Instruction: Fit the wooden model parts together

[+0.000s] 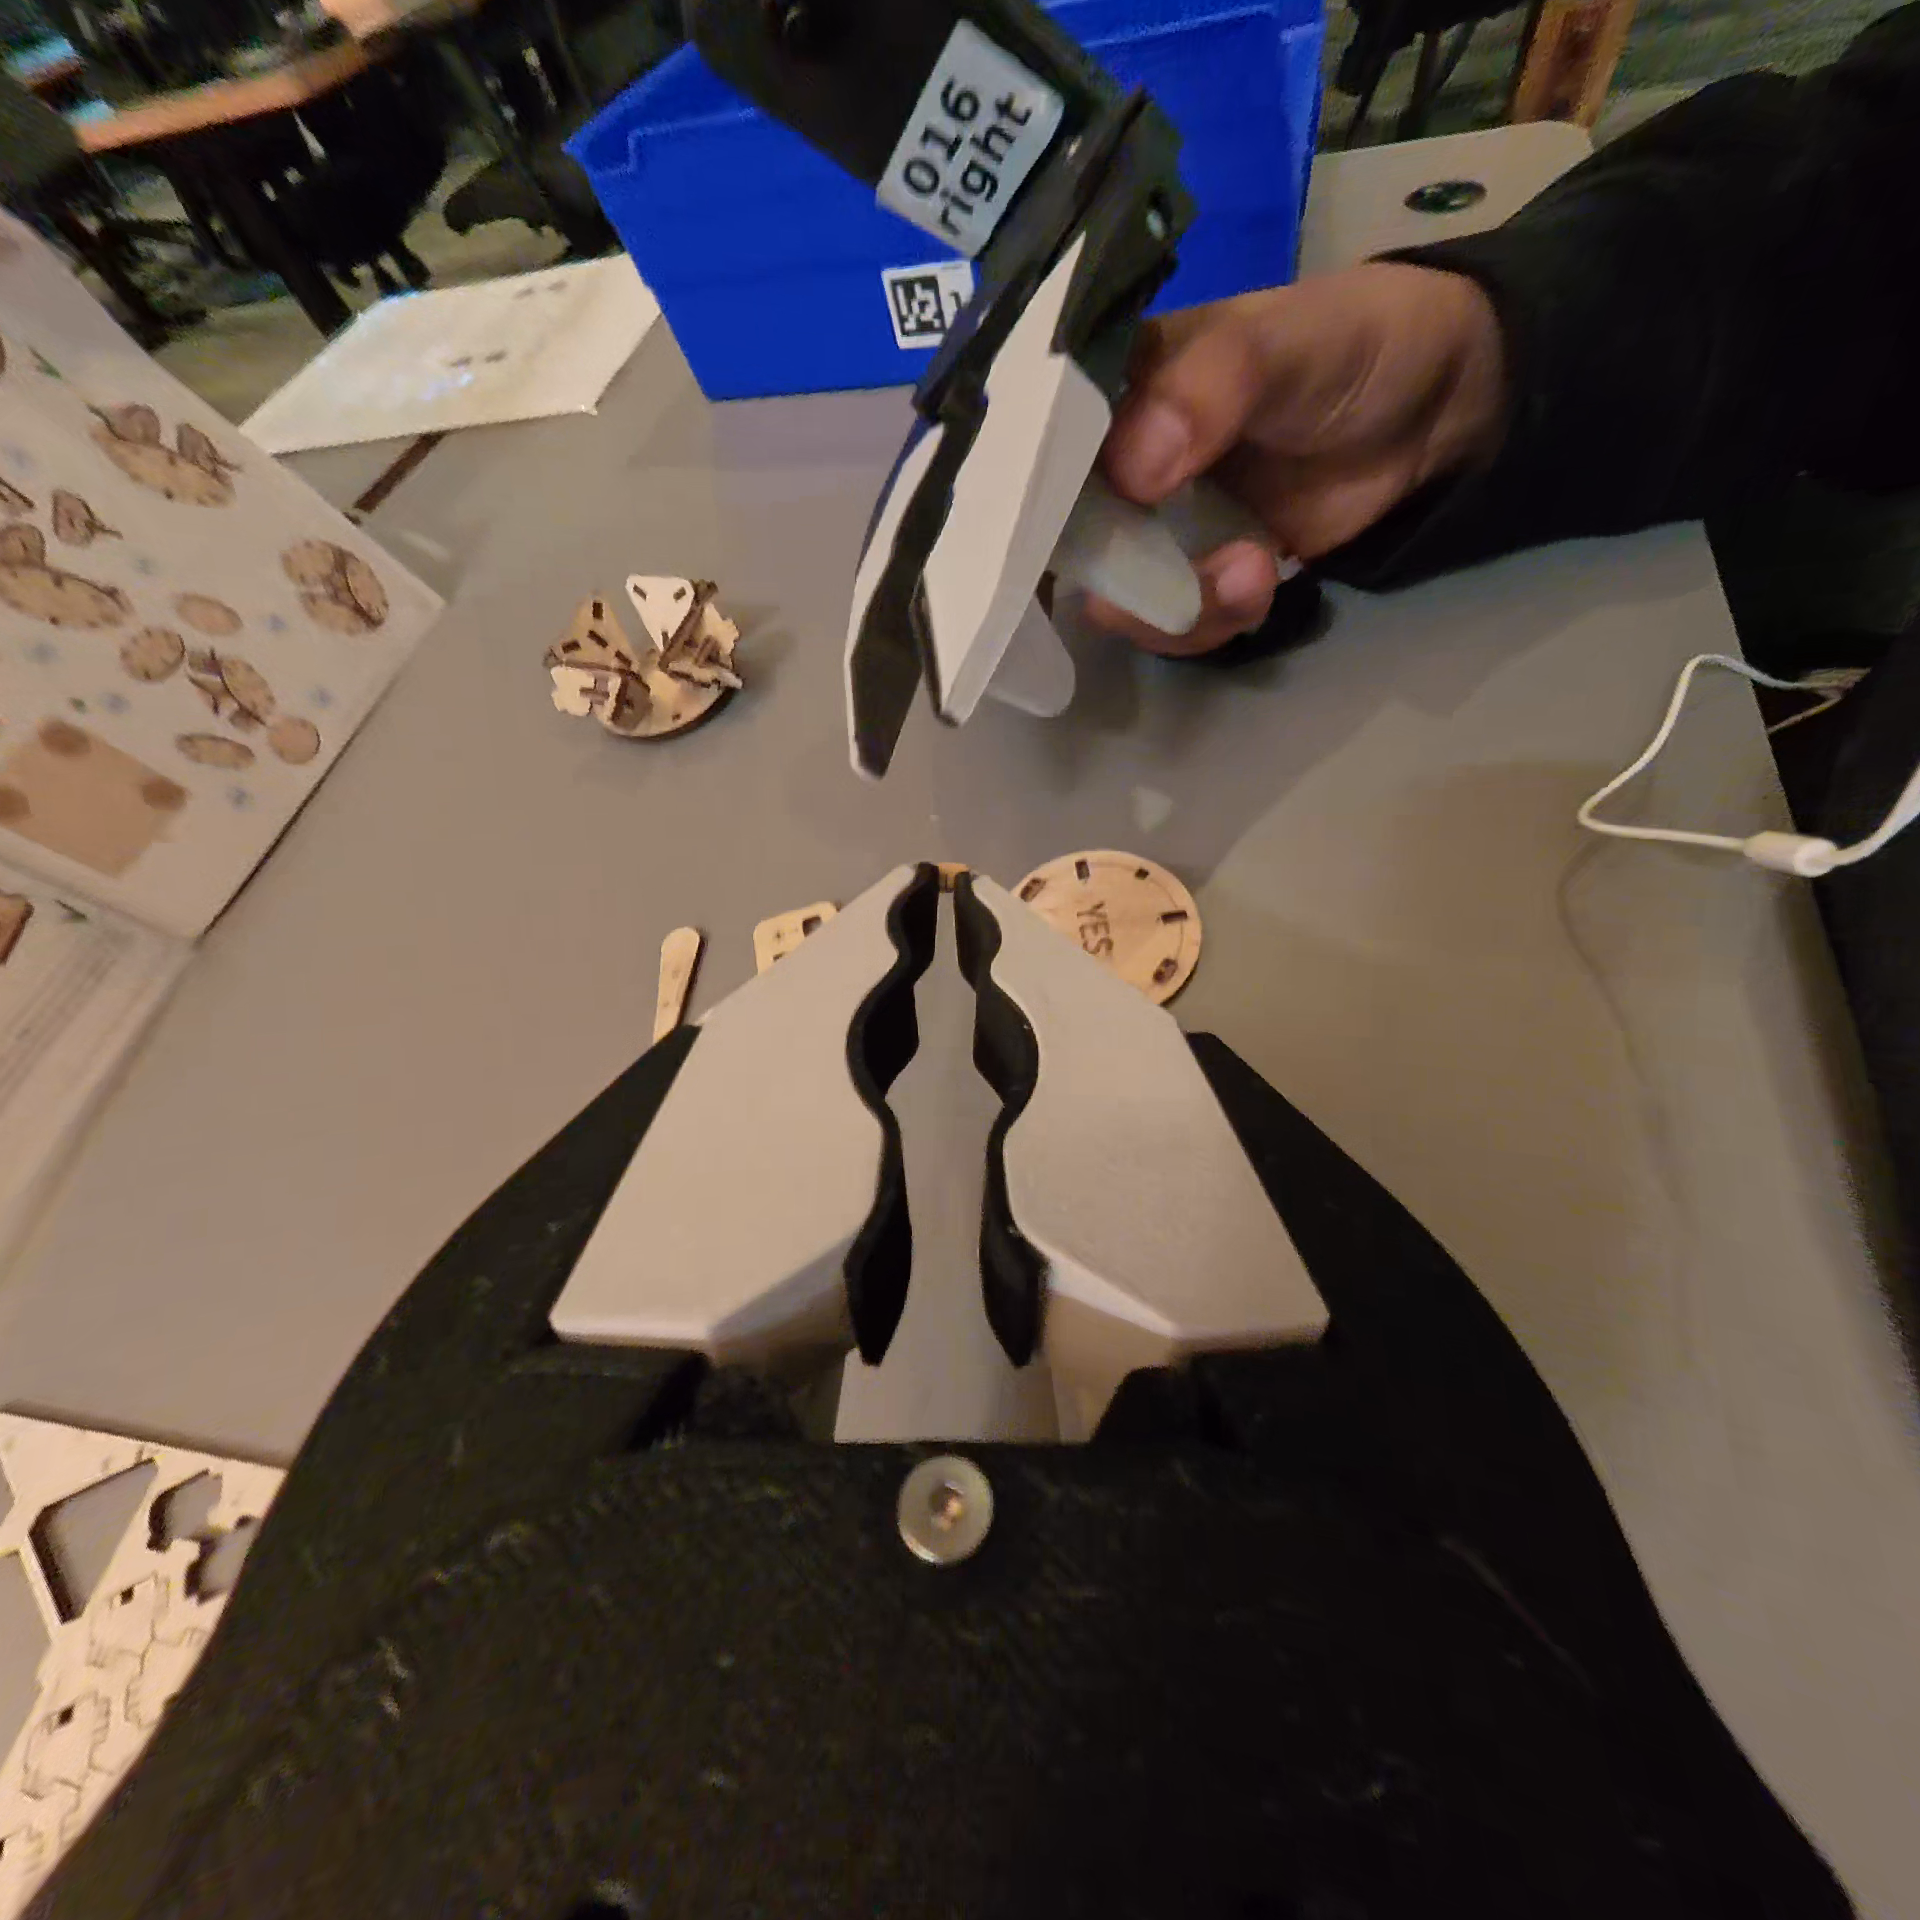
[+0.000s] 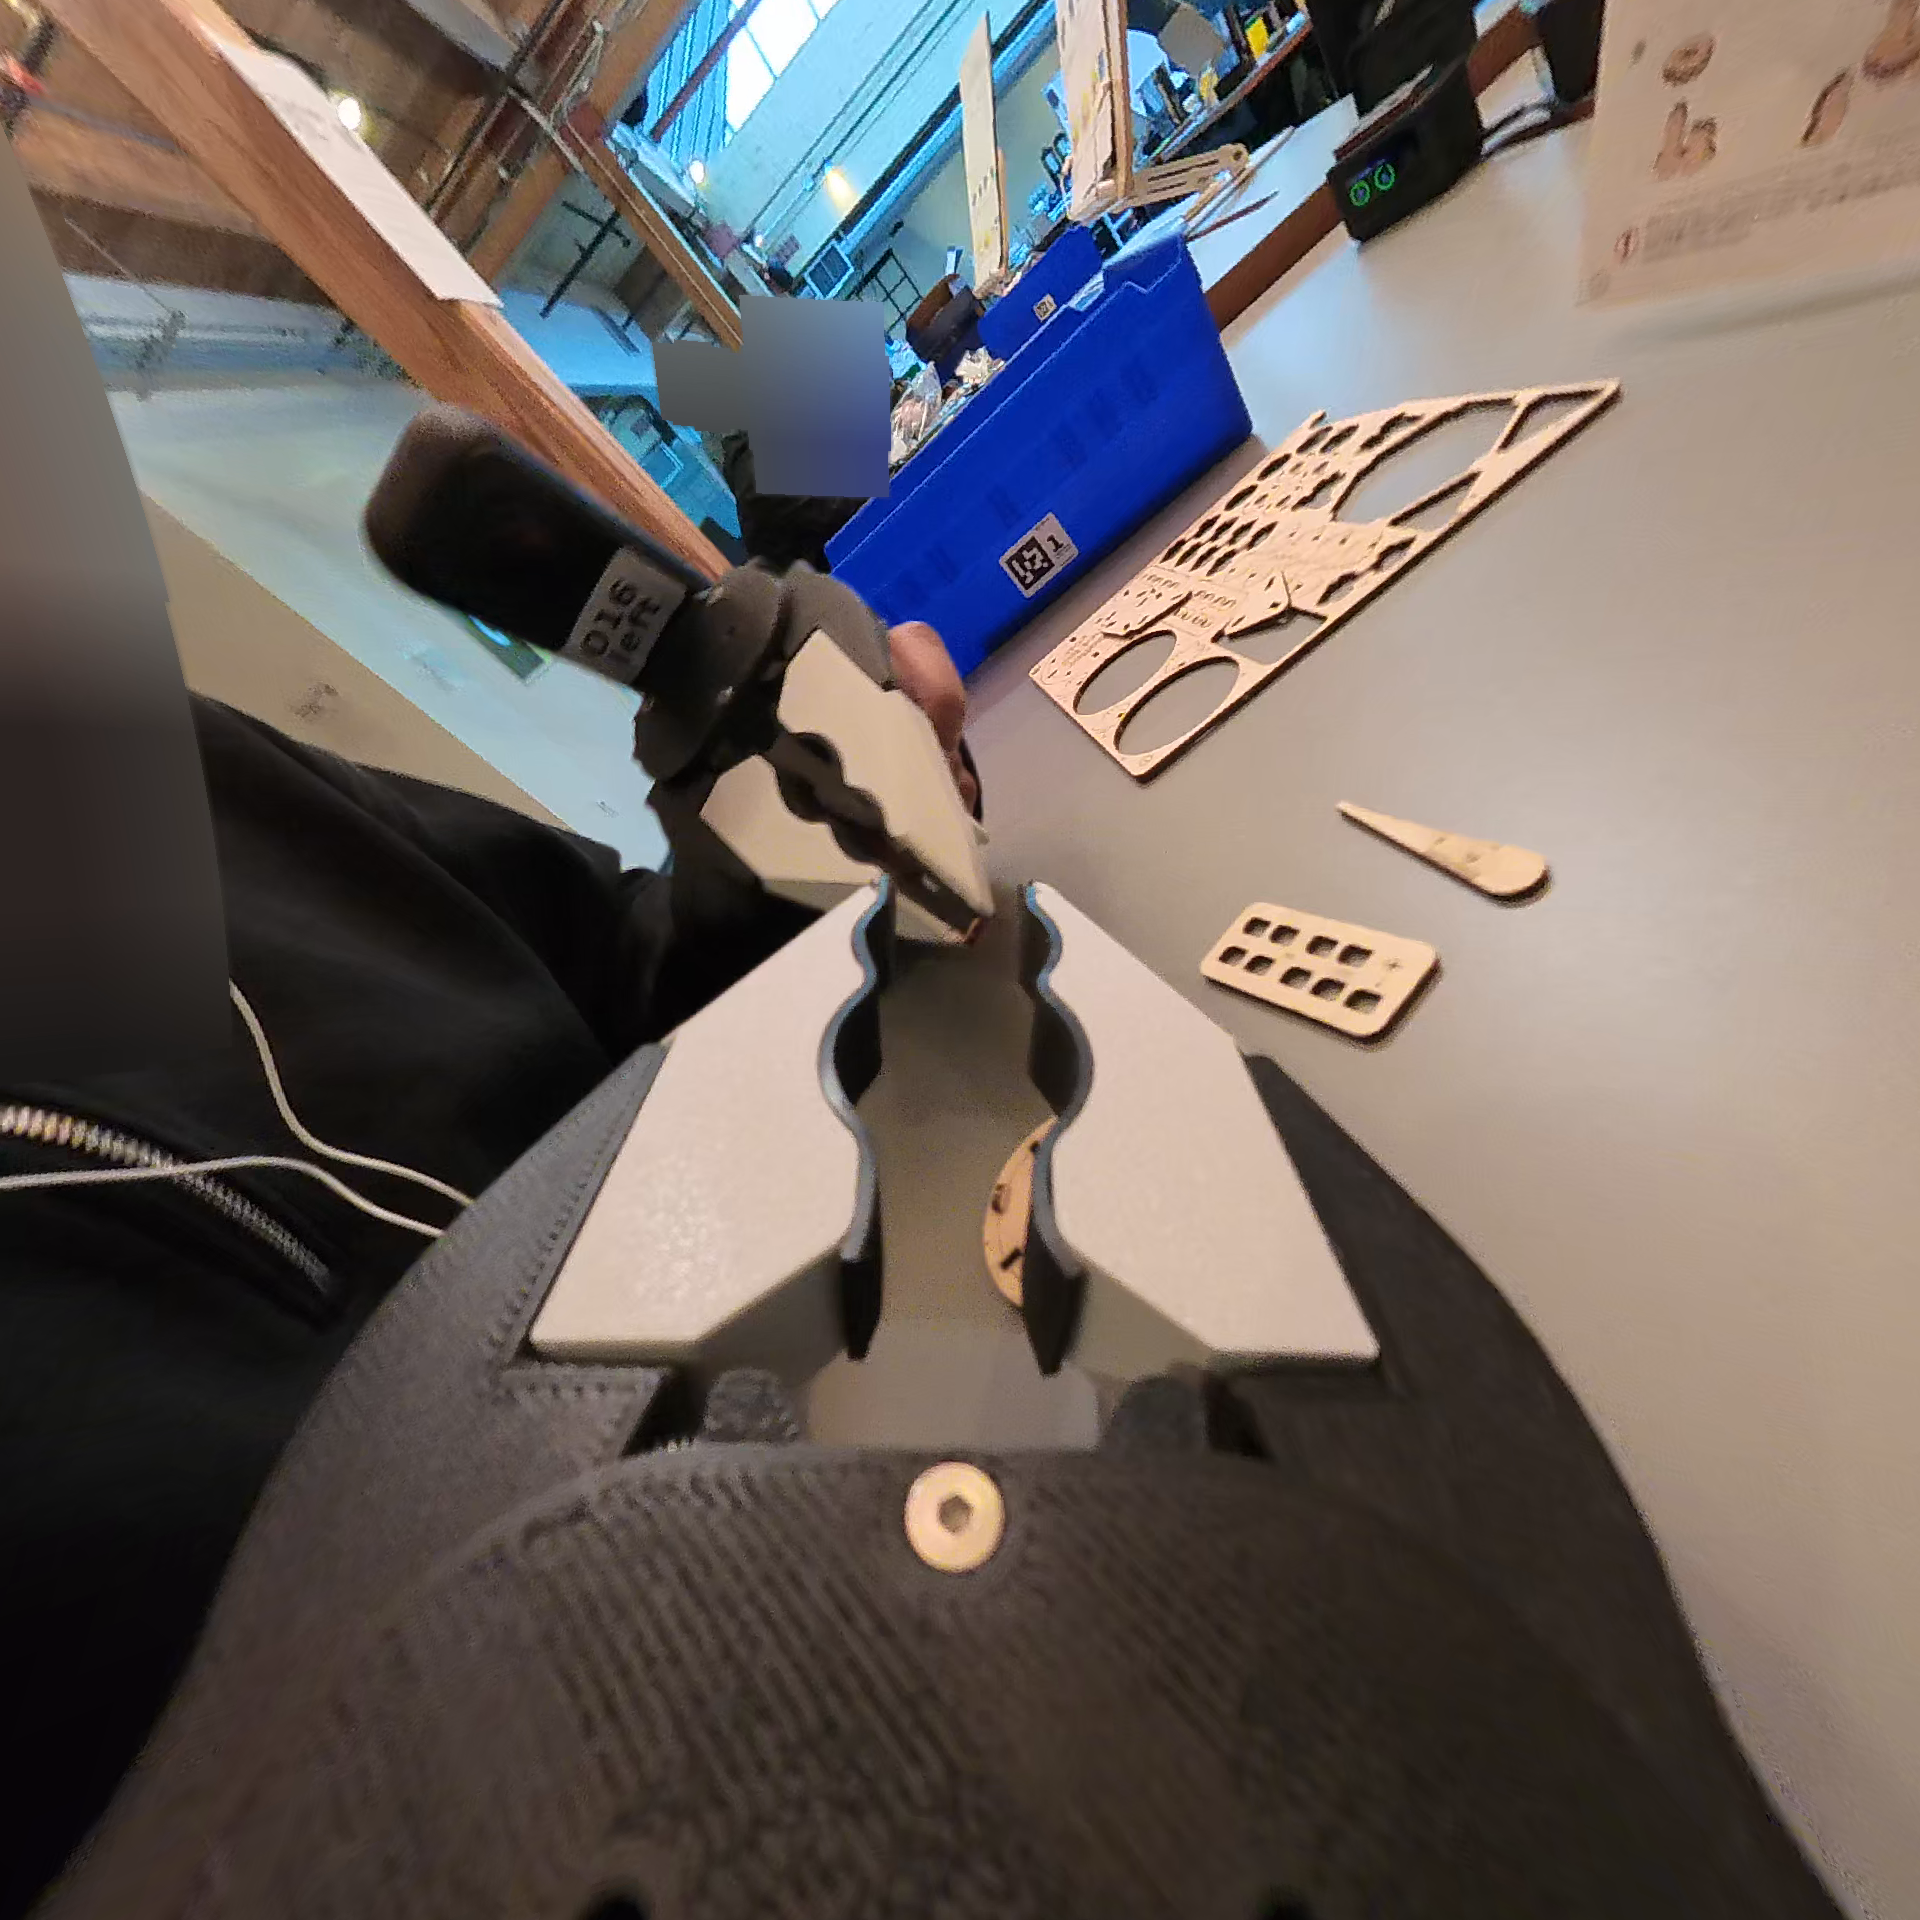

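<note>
Pinching a tiny wooden piece [image 1: 948, 876] at its very tips, my left gripper [image 1: 943, 883] is squeezed shut on it, low over the grey table [image 1: 416, 1039]. I see only a small tan bit of the piece poking out past the tips. It looks thin, light and stiff, and I think it could snap if bent, so the flat faces seem the best place to hold it.

My right gripper [image 2: 956, 914] has its jaws apart with nothing between them. It hangs just ahead of the left tips.

Just right of the left jaws lies a round wooden disc [image 1: 1110, 925] with slots. Just left of them lie a wooden stick [image 1: 677, 977] and a holed wooden strip [image 1: 790, 930]. Farther ahead and left sits a half-built wooden model [image 1: 644, 665].
</note>
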`<state>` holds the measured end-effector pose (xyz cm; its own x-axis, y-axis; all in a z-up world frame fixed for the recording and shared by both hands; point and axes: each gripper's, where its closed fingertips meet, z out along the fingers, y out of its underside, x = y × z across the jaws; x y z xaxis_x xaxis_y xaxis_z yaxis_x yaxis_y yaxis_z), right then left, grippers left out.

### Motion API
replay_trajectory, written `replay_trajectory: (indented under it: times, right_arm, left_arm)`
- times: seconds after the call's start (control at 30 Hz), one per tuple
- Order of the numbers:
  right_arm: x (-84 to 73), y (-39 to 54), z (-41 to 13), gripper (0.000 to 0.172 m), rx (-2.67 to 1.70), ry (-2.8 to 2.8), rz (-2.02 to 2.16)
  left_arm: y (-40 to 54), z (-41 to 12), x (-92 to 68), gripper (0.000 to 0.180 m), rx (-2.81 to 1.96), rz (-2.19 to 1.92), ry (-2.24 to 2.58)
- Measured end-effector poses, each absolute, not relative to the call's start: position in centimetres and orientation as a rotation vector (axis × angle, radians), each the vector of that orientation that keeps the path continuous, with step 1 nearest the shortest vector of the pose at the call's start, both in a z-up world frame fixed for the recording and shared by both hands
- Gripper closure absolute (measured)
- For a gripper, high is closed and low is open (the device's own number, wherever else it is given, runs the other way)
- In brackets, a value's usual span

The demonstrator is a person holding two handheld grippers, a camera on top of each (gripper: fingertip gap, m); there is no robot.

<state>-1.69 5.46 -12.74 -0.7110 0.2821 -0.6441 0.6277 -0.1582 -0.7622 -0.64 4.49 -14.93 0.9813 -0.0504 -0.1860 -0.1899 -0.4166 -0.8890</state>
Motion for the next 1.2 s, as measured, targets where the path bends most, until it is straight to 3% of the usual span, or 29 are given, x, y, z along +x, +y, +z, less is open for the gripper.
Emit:
replay_trajectory:
  times: [0.23, 0.43, 1.2]
  right_arm:
    - [-0.9, 4.6, -13.3, 0.155, 1.025, 1.839, -1.884]
    - [-0.6, 4.4, -12.9, 0.170, 0.996, 1.781, -1.885]
    - [-0.5, 4.4, -12.6, 0.172, 0.996, 1.645, -1.852]
  left_arm:
    - [5.1, -13.4, -0.2, 0.180, -1.926, 0.247, 0.198]
    - [5.3, -13.5, 0.2, 0.180, -1.927, 0.264, 0.226]
    - [5.2, -13.0, 0.4, 0.180, -1.890, 0.205, 0.195]
